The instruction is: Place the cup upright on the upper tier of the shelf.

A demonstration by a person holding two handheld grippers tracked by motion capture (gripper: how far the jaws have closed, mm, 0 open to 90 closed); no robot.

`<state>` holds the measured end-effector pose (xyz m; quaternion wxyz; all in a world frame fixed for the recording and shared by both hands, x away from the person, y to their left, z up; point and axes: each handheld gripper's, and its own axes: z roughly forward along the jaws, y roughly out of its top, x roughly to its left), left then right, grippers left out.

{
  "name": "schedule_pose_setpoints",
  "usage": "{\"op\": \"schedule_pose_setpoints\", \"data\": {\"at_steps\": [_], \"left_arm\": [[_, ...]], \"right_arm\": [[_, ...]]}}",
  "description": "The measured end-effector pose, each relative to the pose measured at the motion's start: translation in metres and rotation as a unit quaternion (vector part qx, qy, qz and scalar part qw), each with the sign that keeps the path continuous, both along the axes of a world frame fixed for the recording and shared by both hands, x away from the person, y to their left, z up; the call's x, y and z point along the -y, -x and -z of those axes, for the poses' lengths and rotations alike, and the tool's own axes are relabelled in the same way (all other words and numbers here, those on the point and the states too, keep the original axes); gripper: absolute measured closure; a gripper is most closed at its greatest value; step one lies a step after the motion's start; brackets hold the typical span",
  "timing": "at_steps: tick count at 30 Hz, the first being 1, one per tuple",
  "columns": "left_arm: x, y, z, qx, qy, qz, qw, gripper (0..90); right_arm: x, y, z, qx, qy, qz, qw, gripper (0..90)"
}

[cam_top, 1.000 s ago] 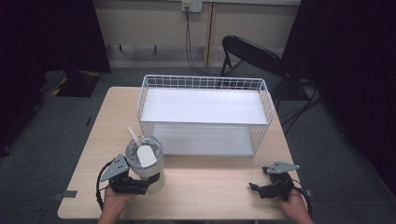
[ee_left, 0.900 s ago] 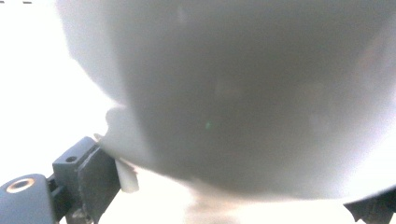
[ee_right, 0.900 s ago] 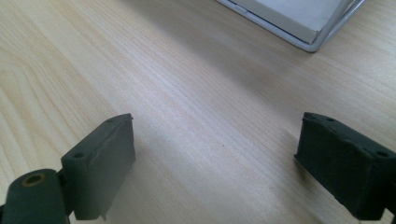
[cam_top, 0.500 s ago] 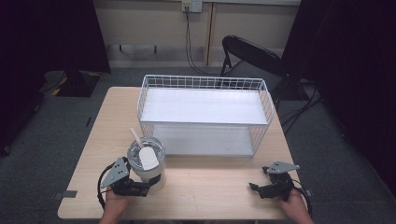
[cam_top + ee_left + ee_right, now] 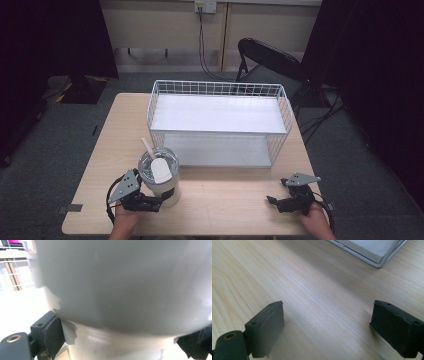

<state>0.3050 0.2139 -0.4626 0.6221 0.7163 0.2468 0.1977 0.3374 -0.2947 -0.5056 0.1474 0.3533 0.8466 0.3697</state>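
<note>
A white tumbler (image 5: pixel 160 181) with a clear lid and a straw stands on the wooden table (image 5: pixel 225 200), in front of the wire basket's left end. My left gripper (image 5: pixel 150 202) reaches in from the left at its lower part, one jaw on each side. In the left gripper view the tumbler's wall (image 5: pixel 120 285) looms close and both pads (image 5: pixel 53 332) press against its narrow base. My right gripper (image 5: pixel 274 201) lies low on the table at the front right. Its jaws are wide apart over bare wood (image 5: pixel 327 315).
A white wire basket (image 5: pixel 218 87) with a white shelf takes up the back half of the table; its near corner (image 5: pixel 377 263) lies ahead of the right gripper. A black folding chair (image 5: pixel 270 57) stands behind the table. The person's hands come in at the front edge.
The left gripper and the tumbler have shifted slightly toward the front edge. The right gripper has stayed put.
</note>
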Motion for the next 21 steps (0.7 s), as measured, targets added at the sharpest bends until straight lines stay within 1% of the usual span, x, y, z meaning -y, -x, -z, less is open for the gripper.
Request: {"op": "schedule_pose_setpoints", "data": {"at_steps": [3, 5, 8, 11, 13, 14, 16, 17, 19, 21], "left_arm": [[0.002, 0.000, -0.003, 0.002, 0.004, 0.002, 1.0000, 9.3], [0.003, 0.001, -0.009, 0.006, 0.001, 0.003, 1.0000, 9.3], [0.006, 0.001, -0.015, 0.003, 0.003, 0.006, 1.0000, 9.3], [0.007, 0.000, -0.019, 0.002, -0.001, 0.006, 1.0000, 9.3], [0.008, -0.001, -0.023, -0.003, -0.003, 0.008, 1.0000, 9.3], [0.009, -0.002, -0.025, -0.009, -0.003, 0.010, 0.9999, 9.3], [0.009, -0.003, -0.025, -0.009, -0.003, 0.012, 0.9999, 9.3], [0.010, -0.004, -0.026, -0.017, 0.000, 0.013, 0.9998, 9.3], [0.010, -0.005, -0.027, -0.021, 0.003, 0.010, 0.9997, 9.4], [0.011, -0.006, -0.029, -0.024, 0.002, 0.010, 0.9997, 9.4]], "right_arm": [[0.000, 0.000, 0.000, 0.000, 0.000, 0.000, 1.0000, 10.7], [0.000, 0.000, 0.000, 0.000, 0.000, 0.000, 1.0000, 10.7], [0.000, 0.000, 0.000, 0.000, 0.000, 0.000, 1.0000, 10.7], [0.000, 0.000, 0.000, 0.000, 0.000, 0.000, 1.0000, 10.7], [0.000, 0.000, 0.000, 0.000, 0.000, 0.000, 1.0000, 10.7], [0.000, 0.000, 0.000, 0.000, 0.000, 0.000, 1.0000, 10.7], [0.000, 0.000, 0.000, 0.000, 0.000, 0.000, 1.0000, 10.7], [0.000, 0.000, 0.000, 0.000, 0.000, 0.000, 1.0000, 10.7], [0.000, 0.000, 0.000, 0.000, 0.000, 0.000, 1.0000, 10.7], [0.000, 0.000, 0.000, 0.000, 0.000, 0.000, 1.0000, 10.7]]}}
